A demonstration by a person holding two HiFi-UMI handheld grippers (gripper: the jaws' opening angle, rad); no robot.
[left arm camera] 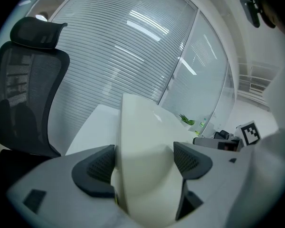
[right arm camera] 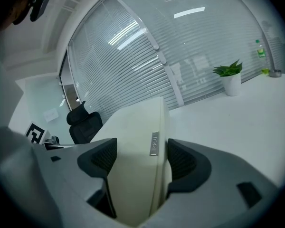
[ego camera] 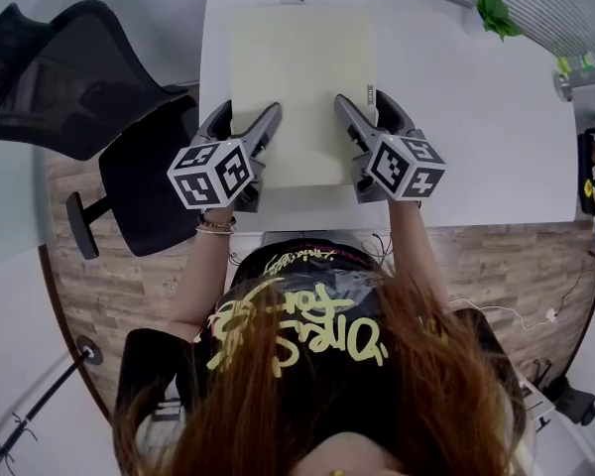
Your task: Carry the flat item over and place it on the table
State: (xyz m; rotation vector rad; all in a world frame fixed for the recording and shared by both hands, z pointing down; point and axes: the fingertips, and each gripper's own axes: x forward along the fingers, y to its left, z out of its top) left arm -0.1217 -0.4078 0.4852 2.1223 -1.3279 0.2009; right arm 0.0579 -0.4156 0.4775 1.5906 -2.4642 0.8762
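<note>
Clamped in left claw [ego camera: 248, 117] and right claw [ego camera: 367, 102]: pale cream flat pad [ego camera: 302, 77] over white worktop [ego camera: 476, 137]; placing, next I lower, release.

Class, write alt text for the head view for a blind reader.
Seen from above, a person holds the left gripper and right gripper, each clamped on the near end of a flat cream pad over a white table. A black office chair stands left; a plant sits far right.

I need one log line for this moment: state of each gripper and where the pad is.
left gripper: shut on pad | right gripper: shut on pad | pad: over table, contact unclear
</note>
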